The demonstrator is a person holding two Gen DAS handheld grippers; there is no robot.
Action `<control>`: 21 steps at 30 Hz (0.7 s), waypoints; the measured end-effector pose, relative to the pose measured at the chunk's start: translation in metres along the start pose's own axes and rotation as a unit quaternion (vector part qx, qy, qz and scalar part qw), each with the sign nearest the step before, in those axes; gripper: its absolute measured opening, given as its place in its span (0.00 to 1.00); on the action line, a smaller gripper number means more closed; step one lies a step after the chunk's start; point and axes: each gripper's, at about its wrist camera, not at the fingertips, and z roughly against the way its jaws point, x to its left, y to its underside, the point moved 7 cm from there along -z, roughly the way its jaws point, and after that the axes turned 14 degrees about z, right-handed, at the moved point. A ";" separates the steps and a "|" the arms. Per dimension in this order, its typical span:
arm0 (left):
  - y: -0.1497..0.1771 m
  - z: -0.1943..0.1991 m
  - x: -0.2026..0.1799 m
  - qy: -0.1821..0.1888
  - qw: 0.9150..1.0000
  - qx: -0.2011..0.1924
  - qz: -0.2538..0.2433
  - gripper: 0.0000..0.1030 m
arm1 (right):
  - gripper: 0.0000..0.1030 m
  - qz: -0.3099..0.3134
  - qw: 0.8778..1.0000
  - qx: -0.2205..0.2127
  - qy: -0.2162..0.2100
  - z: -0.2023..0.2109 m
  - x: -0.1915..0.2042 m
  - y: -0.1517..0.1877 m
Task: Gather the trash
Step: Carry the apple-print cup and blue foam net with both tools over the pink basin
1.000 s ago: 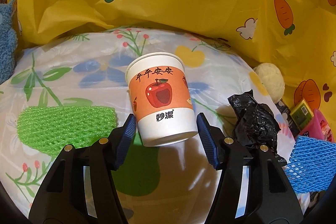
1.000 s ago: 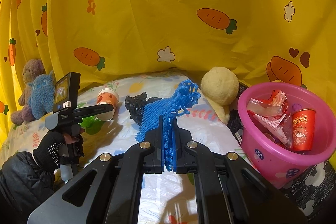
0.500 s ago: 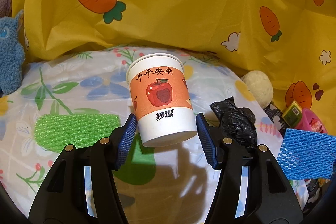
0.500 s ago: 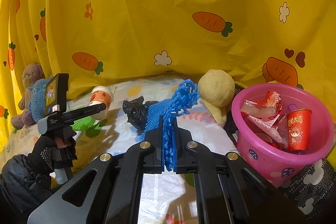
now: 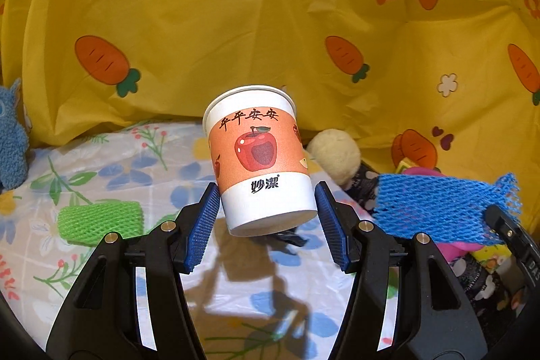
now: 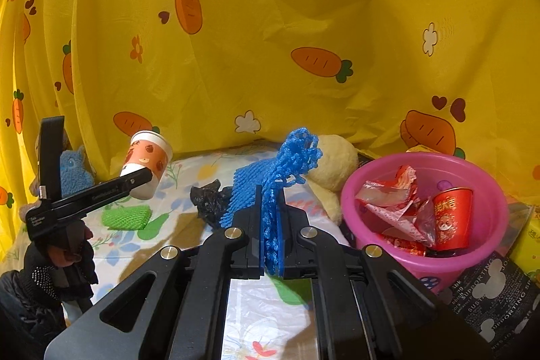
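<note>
Left hand-held gripper grasps paper cup | right clamps blue net | floral sheet, carrot curtain

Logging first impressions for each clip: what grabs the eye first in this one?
The apple-print paper cup, gripped by its base in the left gripper, hangs above the floral sheet. The right gripper is clamped on a blue foam net. To the right sits a pink basin of wrappers, against loud yellow carrot-print fabric.
</note>
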 end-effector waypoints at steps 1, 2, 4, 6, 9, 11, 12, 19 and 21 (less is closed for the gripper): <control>0.002 0.002 -0.013 0.015 1.000 0.002 -0.006 0.56 | 0.06 -0.005 1.000 -0.006 0.011 0.004 -0.009 -0.003; 0.004 0.004 -0.027 0.032 0.999 0.006 -0.010 0.56 | 0.06 -0.010 1.000 -0.011 0.023 0.008 -0.020 -0.006; 0.009 0.006 -0.053 0.061 0.998 0.014 -0.019 0.56 | 0.06 -0.023 0.998 -0.022 0.047 0.015 -0.041 -0.011; 0.017 0.002 -0.081 0.089 0.995 0.023 -0.029 0.56 | 0.06 -0.036 0.996 -0.028 0.073 0.020 -0.063 -0.013; 0.032 -0.006 -0.119 0.129 0.990 0.042 -0.041 0.56 | 0.06 -0.062 0.993 -0.029 0.097 0.023 -0.094 -0.012; 0.042 -0.012 -0.142 0.150 0.986 0.054 -0.050 0.56 | 0.06 -0.076 0.991 -0.026 0.111 0.021 -0.110 -0.008; 0.049 -0.015 -0.151 0.159 0.984 0.059 -0.054 0.56 | 0.06 -0.081 0.990 -0.024 0.117 0.019 -0.117 -0.007; 0.079 -0.041 -0.188 0.194 0.974 0.095 -0.073 0.56 | 0.06 -0.123 0.983 -0.009 0.132 0.003 -0.159 0.009; 0.085 -0.047 -0.191 0.199 0.972 0.102 -0.074 0.56 | 0.06 -0.133 0.981 -0.003 0.140 -0.003 -0.168 0.012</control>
